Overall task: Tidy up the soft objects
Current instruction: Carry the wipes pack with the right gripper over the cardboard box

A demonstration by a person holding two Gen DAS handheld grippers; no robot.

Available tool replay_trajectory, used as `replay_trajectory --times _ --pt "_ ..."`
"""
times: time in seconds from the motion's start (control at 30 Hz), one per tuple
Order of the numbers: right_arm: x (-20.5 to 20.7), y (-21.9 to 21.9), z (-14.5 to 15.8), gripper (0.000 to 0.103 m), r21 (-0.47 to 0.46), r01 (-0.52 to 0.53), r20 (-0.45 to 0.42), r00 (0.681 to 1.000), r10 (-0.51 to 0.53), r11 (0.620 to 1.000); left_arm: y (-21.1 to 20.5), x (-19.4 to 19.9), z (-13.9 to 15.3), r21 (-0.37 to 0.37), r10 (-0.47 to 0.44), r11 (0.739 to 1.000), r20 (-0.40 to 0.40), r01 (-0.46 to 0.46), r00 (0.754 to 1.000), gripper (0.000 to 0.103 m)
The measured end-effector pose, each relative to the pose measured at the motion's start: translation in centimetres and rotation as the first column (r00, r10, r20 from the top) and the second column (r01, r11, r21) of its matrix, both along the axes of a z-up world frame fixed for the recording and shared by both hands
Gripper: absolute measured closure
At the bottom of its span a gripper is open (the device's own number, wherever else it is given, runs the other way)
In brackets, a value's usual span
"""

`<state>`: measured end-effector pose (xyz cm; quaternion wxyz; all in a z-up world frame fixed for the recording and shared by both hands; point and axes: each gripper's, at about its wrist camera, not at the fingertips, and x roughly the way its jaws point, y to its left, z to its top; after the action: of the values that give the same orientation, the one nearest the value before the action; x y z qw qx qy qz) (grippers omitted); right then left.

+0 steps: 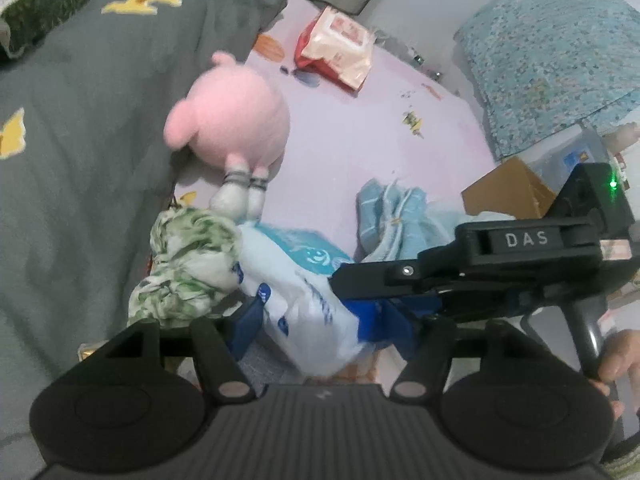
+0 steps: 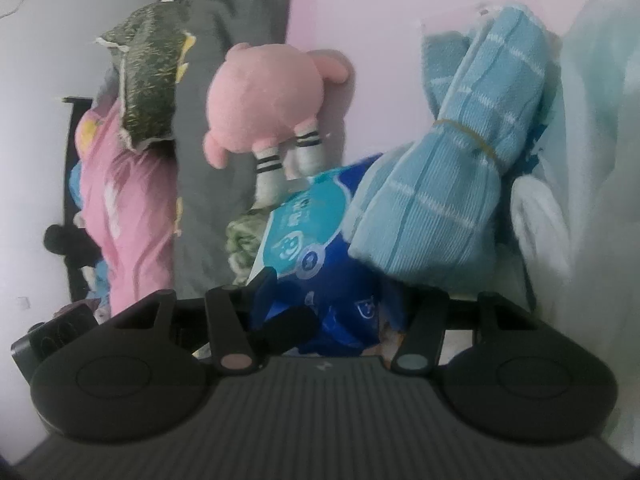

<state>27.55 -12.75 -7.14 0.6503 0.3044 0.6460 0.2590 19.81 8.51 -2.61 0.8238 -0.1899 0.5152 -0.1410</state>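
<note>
Lying directly between both tools, the blue-and-white plastic pack (image 1: pixel 304 300) is the thing the next move seems to turn on. It rests on the pink bed sheet (image 1: pixel 360 128), its long axis running away from the left hand-held gripper (image 1: pixel 320 320) toward the pink plush toy (image 1: pixel 236 120), whose striped-sock feet touch the pack's far end. A green-patterned cloth bundle (image 1: pixel 188 268) presses against the pack's left side; a light blue towel roll (image 1: pixel 396 220) lies just to its right.

The left hand-held gripper has its blue fingers (image 1: pixel 248 324) on either side of the pack's near end and looks to be gripping it, though blur leaves the contact a judgement. The right hand-held gripper (image 1: pixel 400 312) comes in from the right, across the pack's axis. In its own view the pack (image 2: pixel 320 264) fills the space between its jaws, but whether the pads press on it I cannot tell.

Both are equally near; each has one end, so a two-handed lift seems set up.
</note>
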Motion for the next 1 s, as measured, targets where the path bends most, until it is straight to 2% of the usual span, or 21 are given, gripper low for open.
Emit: replay_trajectory --times 0.33,0.57,0.7,0.83,1.0 --pt "-1.6 -0.9 3.1 0.047 0.103 -0.004 0.054 0.999 -0.001 0.995 -1.4 -3.2 5.0 0.086 -0.018 0.996 0.113 0.008 0.993 0.037" --pt "-3.3 -3.9 7.5 0.047 0.2 0.001 0.145 0.989 -0.03 0.98 -4.7 -5.9 10.5 0.145 -0.066 0.989 0.243 0.031 0.968 0.037" --pt "-4.4 -8.1 10.2 0.047 0.244 0.026 0.205 0.976 -0.077 0.969 -8.9 -6.5 13.2 0.177 -0.135 0.981 0.308 0.082 0.942 0.037" --pt "-6.1 -14.4 12.8 0.046 0.256 0.101 0.273 0.946 -0.172 0.961 -14.9 -6.3 14.9 0.184 -0.231 0.967 0.362 0.174 0.903 0.036" --pt "-8.8 -23.8 14.5 0.045 0.245 0.254 0.318 0.891 -0.325 0.936 -23.6 -5.0 14.9 0.18 -0.38 0.925 0.383 0.335 0.842 0.036"
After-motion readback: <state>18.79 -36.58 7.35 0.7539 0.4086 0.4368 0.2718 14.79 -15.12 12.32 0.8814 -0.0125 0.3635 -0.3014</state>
